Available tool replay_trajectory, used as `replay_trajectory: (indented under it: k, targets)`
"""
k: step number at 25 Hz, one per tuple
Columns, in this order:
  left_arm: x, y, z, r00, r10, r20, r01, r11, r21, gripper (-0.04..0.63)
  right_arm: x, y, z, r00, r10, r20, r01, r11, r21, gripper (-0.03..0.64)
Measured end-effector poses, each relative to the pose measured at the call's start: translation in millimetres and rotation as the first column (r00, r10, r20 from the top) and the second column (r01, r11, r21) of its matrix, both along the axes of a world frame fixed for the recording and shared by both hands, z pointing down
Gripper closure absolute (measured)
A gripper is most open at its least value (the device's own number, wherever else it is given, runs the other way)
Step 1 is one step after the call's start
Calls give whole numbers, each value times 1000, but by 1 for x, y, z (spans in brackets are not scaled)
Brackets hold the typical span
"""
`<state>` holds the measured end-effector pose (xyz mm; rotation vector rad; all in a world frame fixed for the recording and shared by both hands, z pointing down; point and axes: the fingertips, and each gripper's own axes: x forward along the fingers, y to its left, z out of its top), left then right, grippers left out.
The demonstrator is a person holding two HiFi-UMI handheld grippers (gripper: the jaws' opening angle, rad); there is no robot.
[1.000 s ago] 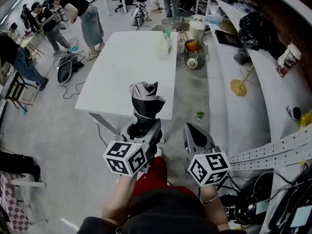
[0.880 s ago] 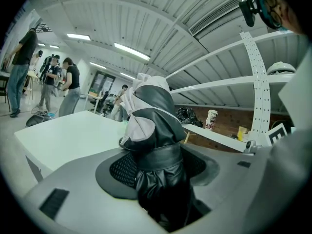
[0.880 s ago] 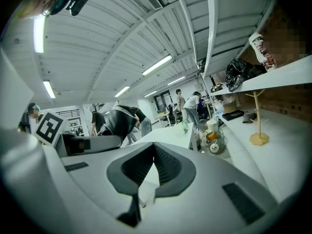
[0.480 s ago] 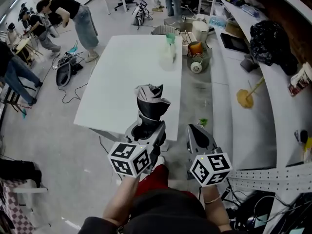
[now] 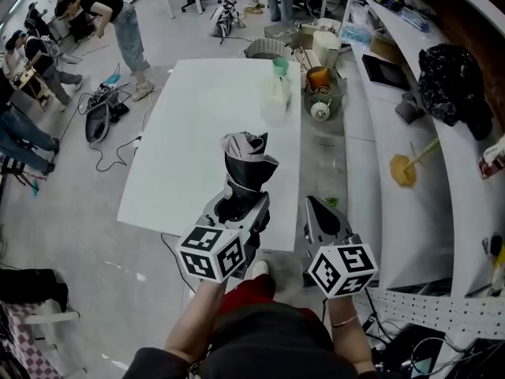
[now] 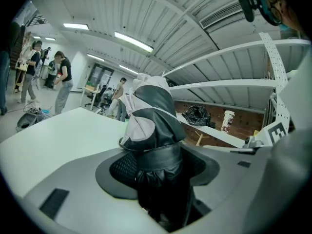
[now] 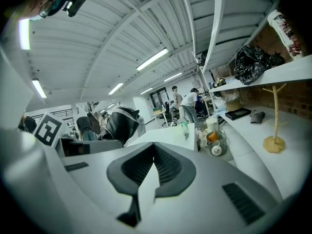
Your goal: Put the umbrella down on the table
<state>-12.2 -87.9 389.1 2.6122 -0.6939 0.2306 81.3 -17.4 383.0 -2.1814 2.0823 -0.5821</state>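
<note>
A folded black and white umbrella [image 5: 245, 166] stands upright in my left gripper [image 5: 238, 204], whose jaws are shut on its black lower part. In the left gripper view the umbrella [image 6: 153, 130] fills the middle, clamped between the jaws. It hangs over the near edge of the white table [image 5: 197, 125]. My right gripper [image 5: 319, 217] is beside it to the right, over the floor, shut with nothing between its jaws [image 7: 153, 167]. The umbrella [image 7: 122, 123] shows at left in the right gripper view.
A translucent bottle with a green cap [image 5: 278, 93] stands at the table's far right. A bin with an orange container [image 5: 319, 93] sits on the floor beyond. White shelving [image 5: 410, 133] runs along the right. Several people [image 5: 118, 22] work at the far left.
I have moved closer to the table; its near edge now lies under the left gripper. The umbrella stays clamped upright. The right gripper has kept its place beside it.
</note>
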Motion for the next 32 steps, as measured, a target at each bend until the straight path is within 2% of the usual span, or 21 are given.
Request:
replay_trajectory:
  k: [14,24,32]
  targets:
    - [20,-53,16,999,39,21,-39,999,-25,337,12,-54,12,1000,27,2,-27,999,-37,598]
    - [18,-73,22,1000,18,24,-17,998,-54,339,8,-67,13,1000,14,-8,-15,998,-53,598]
    - [33,-84,32,999,5,45,-3,998,-62,337,25,-75,21,1000,16,-10,-16,998,-64,598]
